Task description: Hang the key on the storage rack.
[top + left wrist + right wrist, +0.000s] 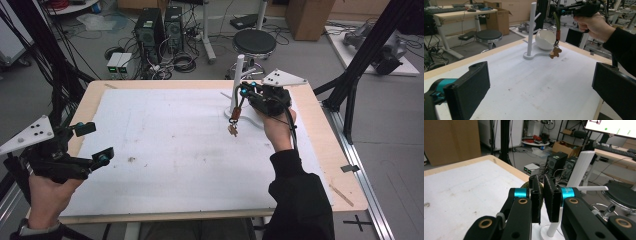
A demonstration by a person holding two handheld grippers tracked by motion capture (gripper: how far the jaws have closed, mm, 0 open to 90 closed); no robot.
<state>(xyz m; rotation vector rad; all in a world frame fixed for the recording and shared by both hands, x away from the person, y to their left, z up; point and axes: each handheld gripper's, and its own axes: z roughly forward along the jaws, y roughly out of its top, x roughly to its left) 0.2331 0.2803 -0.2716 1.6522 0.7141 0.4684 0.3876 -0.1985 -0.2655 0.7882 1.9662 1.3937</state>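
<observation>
A keychain (pixel 233 128) with an olive-green strap, an orange band and a brown gingerbread-shaped charm (pixel 555 52) hangs above the white mat. My right gripper (pixel 244 90) is shut on the top of its strap (pixel 525 185), right beside the white peg stand (pixel 239 75). The stand's post (pixel 582 164) and one side peg (pixel 592 188) rise just past my right gripper's jaws (pixel 541 195). A white bowl-like cup (pixel 545 40) sits on the stand's base. My left gripper (pixel 97 142) stands open and empty at the table's left edge, its jaws (pixel 541 87) wide apart over the mat.
A white foam mat (pixel 165 145) covers most of the wooden table (pixel 345 165). Behind the table stand a black stool (pixel 254 43), computer towers (pixel 150 30) and tangled cables. Black frame legs (pixel 355 75) stand at the right.
</observation>
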